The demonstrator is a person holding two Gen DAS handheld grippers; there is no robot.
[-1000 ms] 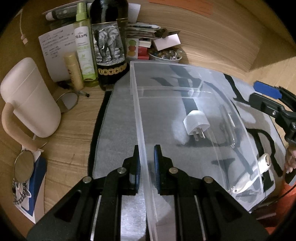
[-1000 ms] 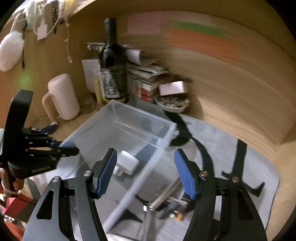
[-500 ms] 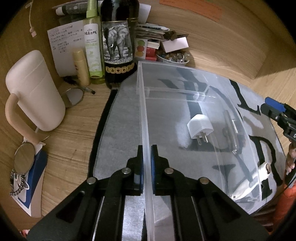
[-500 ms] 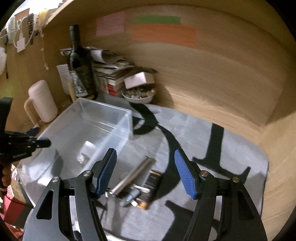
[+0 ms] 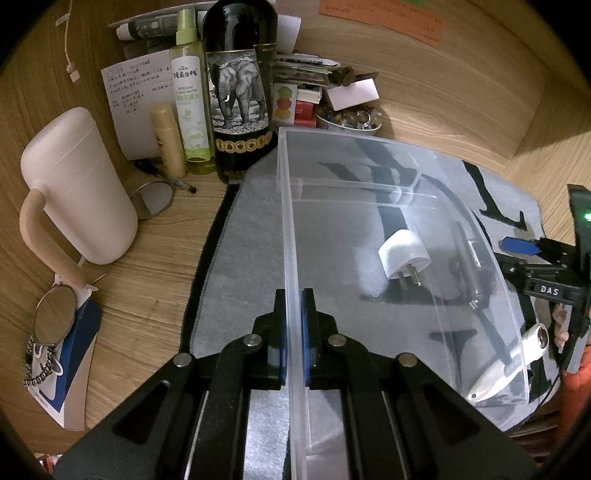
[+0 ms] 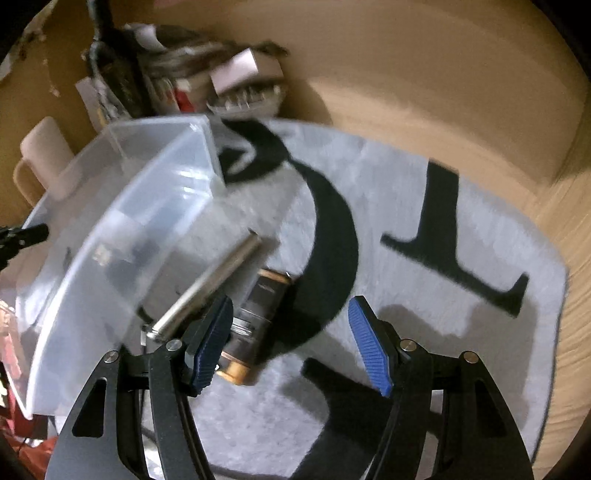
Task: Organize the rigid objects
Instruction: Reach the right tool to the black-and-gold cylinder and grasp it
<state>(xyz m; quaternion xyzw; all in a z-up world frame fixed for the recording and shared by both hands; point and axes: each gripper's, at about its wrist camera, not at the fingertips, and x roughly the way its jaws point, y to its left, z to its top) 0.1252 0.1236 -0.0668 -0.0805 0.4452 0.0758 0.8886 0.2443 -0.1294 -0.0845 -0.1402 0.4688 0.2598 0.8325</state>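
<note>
The left gripper [image 5: 293, 325] has clamped the clear bin [image 5: 369, 147] wall; the right gripper [image 6: 291, 343], spread and empty, has swung toward what looks like a metal tube [image 6: 210, 284]

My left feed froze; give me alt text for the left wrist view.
The left gripper is clamped on the near wall of a clear plastic bin on a grey mat. A white plug adapter lies inside.

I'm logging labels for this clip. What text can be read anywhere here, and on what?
"DAS": white letters on the right gripper body.
"REPELLENT WATER": green spray bottle; its Chinese characters are too small to read.
Handwritten note, orange wall note: illegible.
Wine bottle: elephant picture, no readable words.
Right wrist view: blurred.
</note>
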